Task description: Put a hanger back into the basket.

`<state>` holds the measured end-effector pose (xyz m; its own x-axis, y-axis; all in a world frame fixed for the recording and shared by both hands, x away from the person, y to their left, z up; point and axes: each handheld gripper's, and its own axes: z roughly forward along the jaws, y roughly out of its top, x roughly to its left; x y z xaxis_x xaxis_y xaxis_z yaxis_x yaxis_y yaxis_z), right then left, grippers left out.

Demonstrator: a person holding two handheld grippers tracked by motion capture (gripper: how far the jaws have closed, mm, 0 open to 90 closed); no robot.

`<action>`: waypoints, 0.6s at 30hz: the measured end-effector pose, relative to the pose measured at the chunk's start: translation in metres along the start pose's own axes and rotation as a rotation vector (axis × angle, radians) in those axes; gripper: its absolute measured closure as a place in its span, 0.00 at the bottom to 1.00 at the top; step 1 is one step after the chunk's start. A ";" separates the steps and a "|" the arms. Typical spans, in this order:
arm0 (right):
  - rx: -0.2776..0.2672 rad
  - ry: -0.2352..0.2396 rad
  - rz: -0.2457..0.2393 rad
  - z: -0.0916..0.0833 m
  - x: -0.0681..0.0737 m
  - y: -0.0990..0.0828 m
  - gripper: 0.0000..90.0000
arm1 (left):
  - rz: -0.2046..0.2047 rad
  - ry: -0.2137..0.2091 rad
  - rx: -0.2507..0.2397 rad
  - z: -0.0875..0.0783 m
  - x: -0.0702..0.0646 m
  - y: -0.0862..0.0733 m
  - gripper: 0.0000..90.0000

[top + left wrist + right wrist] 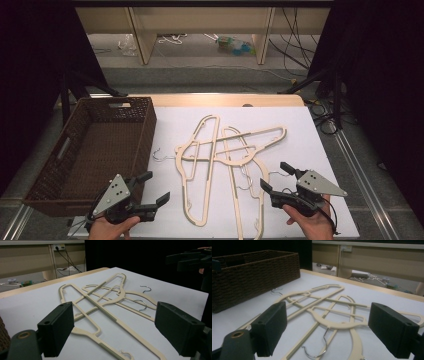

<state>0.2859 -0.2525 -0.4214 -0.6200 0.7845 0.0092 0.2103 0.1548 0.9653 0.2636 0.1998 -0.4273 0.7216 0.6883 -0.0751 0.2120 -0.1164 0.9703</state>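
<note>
A loose pile of cream hangers [220, 155] with metal hooks lies crossed on the white table top [300, 130]. My left gripper [155, 187] hovers at the near left, between the basket and the pile, open with nothing between its pads. My right gripper [274, 176] hovers at the near right of the pile, also open and empty. In the left gripper view the hangers [100, 300] lie ahead of the wide-apart jaws, and the right gripper [190, 260] shows at the top right. In the right gripper view the hangers [329, 312] and one metal hook [319, 350] lie just ahead.
A brown wicker basket [145, 135] stands at the table's left side, its inside bare; the right gripper view has the basket [249, 277] at the far left. Beyond the table's far edge are wooden furniture legs, cables and dark curtains on both sides.
</note>
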 end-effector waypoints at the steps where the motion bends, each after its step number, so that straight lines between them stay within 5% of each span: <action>1: 0.002 0.002 0.001 0.000 0.000 0.000 0.18 | 0.000 0.000 0.001 0.000 0.000 0.000 0.18; 9: 0.007 0.005 0.004 0.004 0.002 0.000 0.18 | -0.005 0.001 -0.002 0.001 0.000 0.000 0.18; 18: 0.130 0.023 -0.002 0.024 0.012 0.008 0.17 | 0.000 0.000 -0.001 0.001 0.000 -0.001 0.18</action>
<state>0.2979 -0.2272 -0.4200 -0.6377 0.7701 0.0144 0.3041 0.2345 0.9233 0.2643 0.1988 -0.4282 0.7215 0.6882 -0.0756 0.2120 -0.1156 0.9704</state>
